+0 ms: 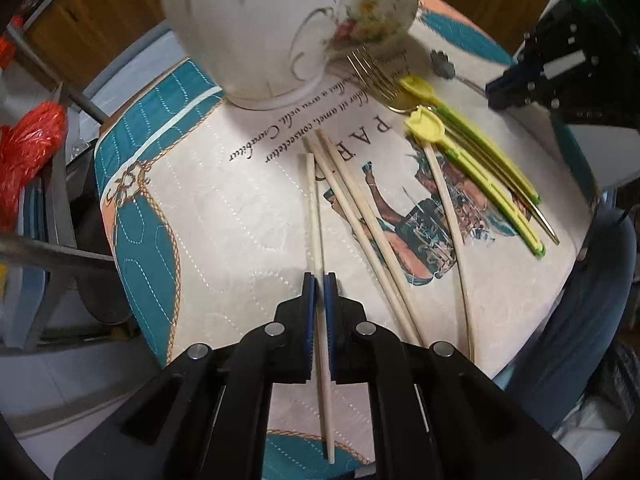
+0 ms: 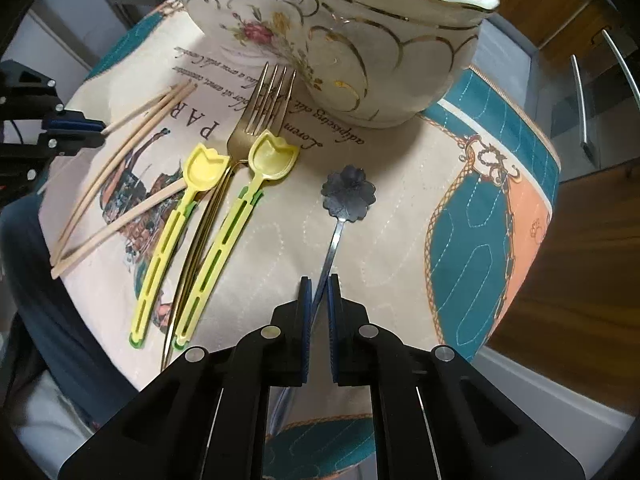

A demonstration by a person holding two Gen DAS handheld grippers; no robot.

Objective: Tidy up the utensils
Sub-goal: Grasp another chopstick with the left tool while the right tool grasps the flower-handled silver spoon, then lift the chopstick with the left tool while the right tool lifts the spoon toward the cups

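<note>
The utensils lie loose on a quilted cream-and-teal printed mat (image 2: 400,216) that covers the tabletop, and almost all of the sorting looks still to be done. The left gripper (image 1: 319,280) has its blue-padded fingers (image 1: 308,300) pinched on 1 pale wooden chopstick (image 1: 316,216), which runs out past the tips toward the bowl. The right gripper (image 2: 319,284) has its fingers pressed onto the thin steel handle of a dark flower-shaped spoon (image 2: 349,194) — its head rests on the mat in front.

Between them lie 3 more pale wooden chopsticks (image 1: 360,208), 2 together and 1 a little apart, then 2 yellow tulip-headed plastic spoons with green-edged handles (image 2: 216,208) flanking a gold-coloured metal fork (image 2: 260,112) whose tines reach toward the bowl's base.

At the far edge stands a large cream ceramic bowl with gilt scallops and painted flowers (image 2: 360,60). Just inside its rim a slim pale handle seems to stand — perhaps 1 utensil already dropped in, though I cannot tell what it is. By my reckoning the 2 gripped pieces and the 6 others on the mat remain to be gathered.
</note>
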